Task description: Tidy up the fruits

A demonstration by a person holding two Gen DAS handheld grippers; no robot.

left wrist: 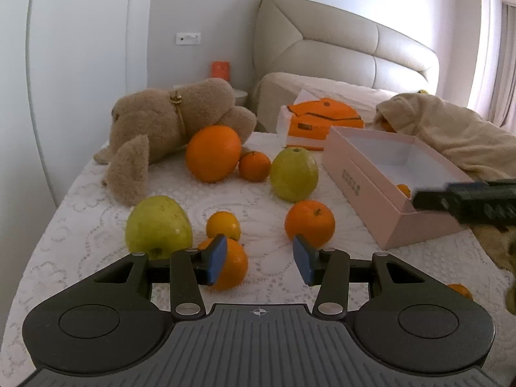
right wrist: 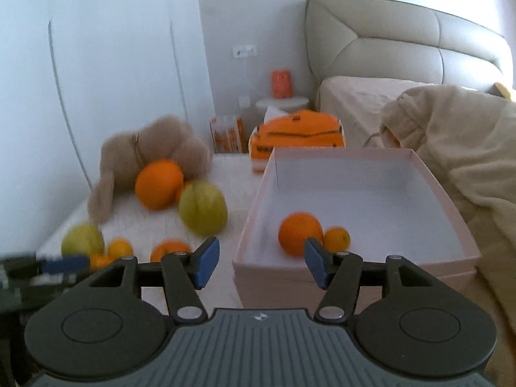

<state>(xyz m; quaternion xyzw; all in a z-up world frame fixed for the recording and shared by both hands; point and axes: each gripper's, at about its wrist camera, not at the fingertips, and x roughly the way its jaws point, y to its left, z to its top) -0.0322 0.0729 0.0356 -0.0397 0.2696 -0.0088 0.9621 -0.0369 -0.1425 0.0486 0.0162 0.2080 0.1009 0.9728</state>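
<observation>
Right now both claws are spread with nothing between the pads. The left gripper (left wrist: pixel 259 259) hangs low over the white cover (left wrist: pixel 80 213), its left pad in front of the nearest orange (left wrist: pixel 233 266) and its right pad in front of another orange (left wrist: pixel 309 222); neither fruit is pinched. The right gripper (right wrist: pixel 259 262) sits at the near wall of the pink box (right wrist: pixel 358 158), jaws apart and empty, with an orange (right wrist: pixel 300 232) and a small one (right wrist: pixel 337 238) lying just beyond its right pad on the box floor.

The step in hand looks like a drop-off by the right claw. To do it well I would keep the pads wide and draw back clear of the near wall, so neither fruit gets nudged or rolled. The left claw should centre on one orange only, not straddle two, and close across its widest part.

Farther out on the cover lie a small yellow fruit (left wrist: pixel 223 224), a green apple (left wrist: pixel 158 230), a second apple (left wrist: pixel 294 174), a tiny orange (left wrist: pixel 254 166) and a big orange (left wrist: pixel 213 153) against a plush toy (left wrist: pixel 167 119). All of these are loose.

The box holds only those two fruits, in its near part; the rest of its floor is bare. Behind it sits an orange packet (right wrist: pixel 296 135).
</observation>
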